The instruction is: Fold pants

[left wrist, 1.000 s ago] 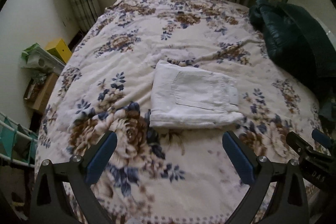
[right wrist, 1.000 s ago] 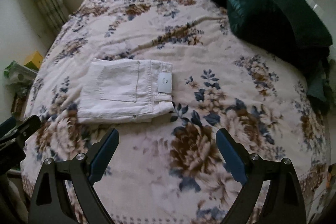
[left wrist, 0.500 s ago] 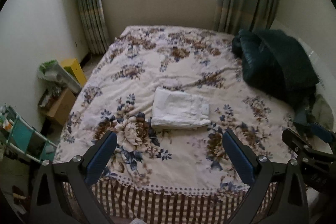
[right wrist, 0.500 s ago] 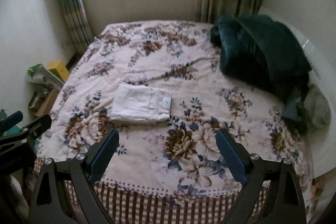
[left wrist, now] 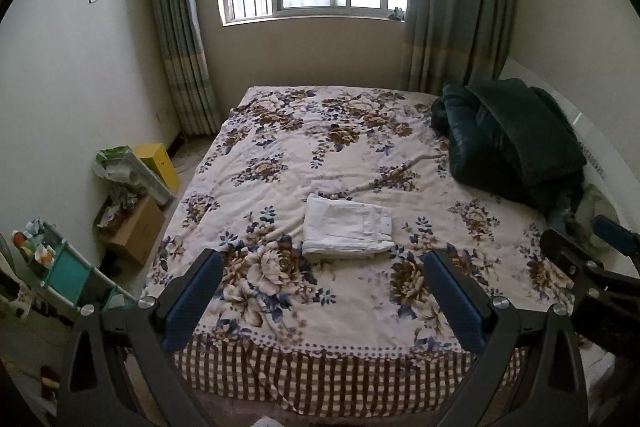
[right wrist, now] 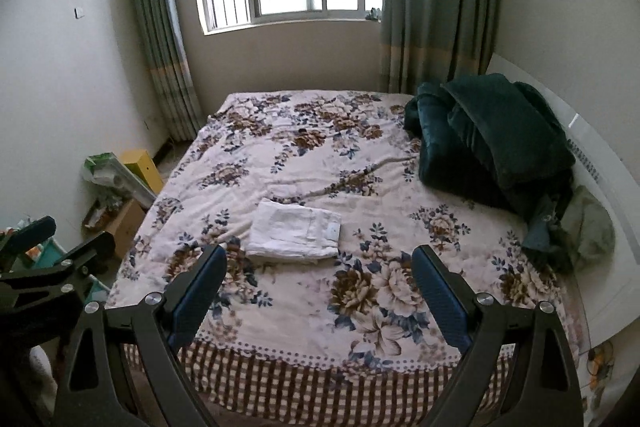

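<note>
A: White denim, that is what the pants [left wrist: 347, 230] look like, folded into a compact rectangle on the floral bedspread [left wrist: 332, 163], near its front edge.

B: So am I finished?

A: I judge the fold complete. Your left gripper [left wrist: 322, 289] gapes wide with nothing in it, and your right gripper [right wrist: 320, 285] is the same, both well back from the bed.

B: Anything to tidy?

A: Check the stacked edges facing you. If a layer juts out, nudge it flush with one fingertip, not a pinch. Steer clear of the dark green blanket [right wrist: 492, 139] at the right.
</note>
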`<state>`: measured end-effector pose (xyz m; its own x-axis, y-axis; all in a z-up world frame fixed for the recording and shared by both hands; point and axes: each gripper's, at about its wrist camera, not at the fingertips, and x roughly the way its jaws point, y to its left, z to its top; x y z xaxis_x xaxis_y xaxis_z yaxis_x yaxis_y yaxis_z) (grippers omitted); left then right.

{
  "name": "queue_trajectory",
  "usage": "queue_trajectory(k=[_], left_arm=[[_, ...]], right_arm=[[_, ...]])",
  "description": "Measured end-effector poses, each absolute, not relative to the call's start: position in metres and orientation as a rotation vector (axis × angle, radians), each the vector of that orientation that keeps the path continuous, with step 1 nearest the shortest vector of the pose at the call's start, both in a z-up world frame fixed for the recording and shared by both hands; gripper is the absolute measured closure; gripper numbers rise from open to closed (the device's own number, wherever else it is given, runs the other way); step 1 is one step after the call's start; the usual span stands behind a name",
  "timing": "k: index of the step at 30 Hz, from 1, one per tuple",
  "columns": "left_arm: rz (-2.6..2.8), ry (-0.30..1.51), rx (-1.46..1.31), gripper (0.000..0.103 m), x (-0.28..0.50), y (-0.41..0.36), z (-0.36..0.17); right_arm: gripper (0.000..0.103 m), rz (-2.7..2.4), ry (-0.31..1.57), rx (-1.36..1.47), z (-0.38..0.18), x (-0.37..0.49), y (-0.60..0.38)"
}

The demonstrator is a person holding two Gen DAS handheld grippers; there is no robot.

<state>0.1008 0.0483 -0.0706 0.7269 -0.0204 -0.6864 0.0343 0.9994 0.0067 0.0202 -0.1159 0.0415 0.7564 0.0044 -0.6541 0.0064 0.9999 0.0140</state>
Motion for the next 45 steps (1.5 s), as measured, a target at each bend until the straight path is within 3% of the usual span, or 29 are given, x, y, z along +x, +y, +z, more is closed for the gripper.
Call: queue_trajectory(k=[10, 15, 31, 45], left_arm=[[-0.026, 0.771, 0.011, 0.000, 0.095, 0.050, -0.074], [-0.020, 0.767, 0.020, 0.000, 0.097, 0.049, -0.077], [0.050, 0.800, 0.053, 0.000, 0.147, 0.038, -0.131], [0.064, 0.805, 0.076, 0.000, 0.160, 0.035, -0.143]], right_arm=[[0.007, -0.001, 0.737, 0.021, 0.043, 0.015, -0.116], [0.003, -0.016, 0.731, 0.024, 0.037, 0.019, -0.119], [0.002, -0.102, 0.715, 0.008, -0.025, 0.090, -0.129], [0.002, -0.131, 0.756, 0.028, -0.063, 0.113, -0.136]])
